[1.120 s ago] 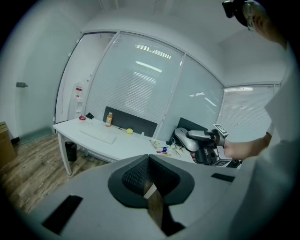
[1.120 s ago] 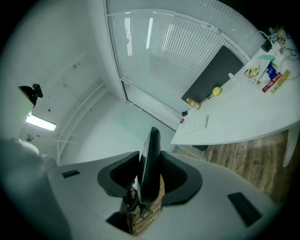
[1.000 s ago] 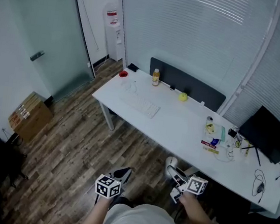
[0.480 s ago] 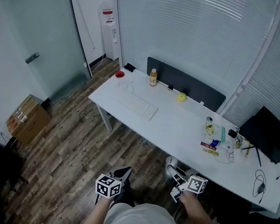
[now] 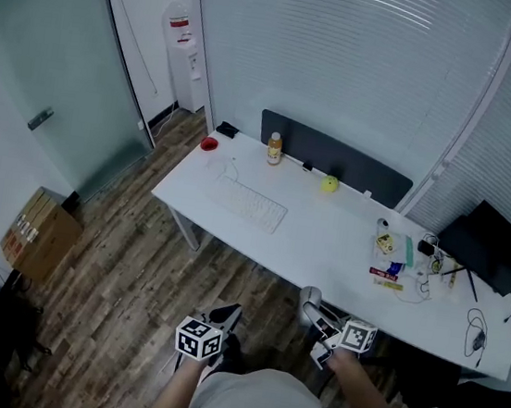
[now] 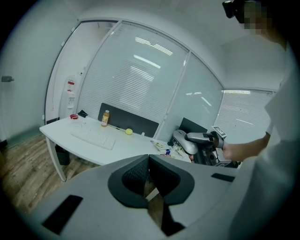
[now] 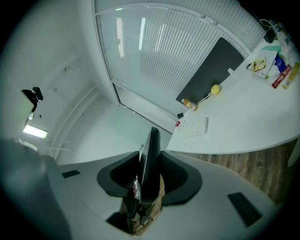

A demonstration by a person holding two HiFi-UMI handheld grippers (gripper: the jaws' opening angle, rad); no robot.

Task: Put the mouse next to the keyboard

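Note:
A white keyboard [image 5: 249, 204] lies on the left half of a long white desk [image 5: 325, 245]; it also shows in the left gripper view [image 6: 93, 138] and the right gripper view [image 7: 193, 127]. My right gripper [image 5: 317, 317] hangs in front of the desk's near edge, above the wood floor, shut on a grey mouse [image 5: 310, 301]. In the right gripper view the mouse [image 7: 149, 164] stands edge-on as a dark slab between the jaws. My left gripper [image 5: 225, 316] is held low beside it, shut and empty [image 6: 149, 161]. From there I see the mouse [image 6: 185, 140] in the other gripper.
On the desk stand an orange bottle [image 5: 273, 148], a yellow ball [image 5: 330, 185], a red object [image 5: 209, 144] and small clutter with cables [image 5: 398, 259]. A dark panel [image 5: 336, 162] runs along the desk's back. A cardboard box [image 5: 41, 234] sits on the floor at left.
The head view has shifted a little, so the desk sits slightly lower and further left in the frame. Both grippers stay where they were, the mouse still held.

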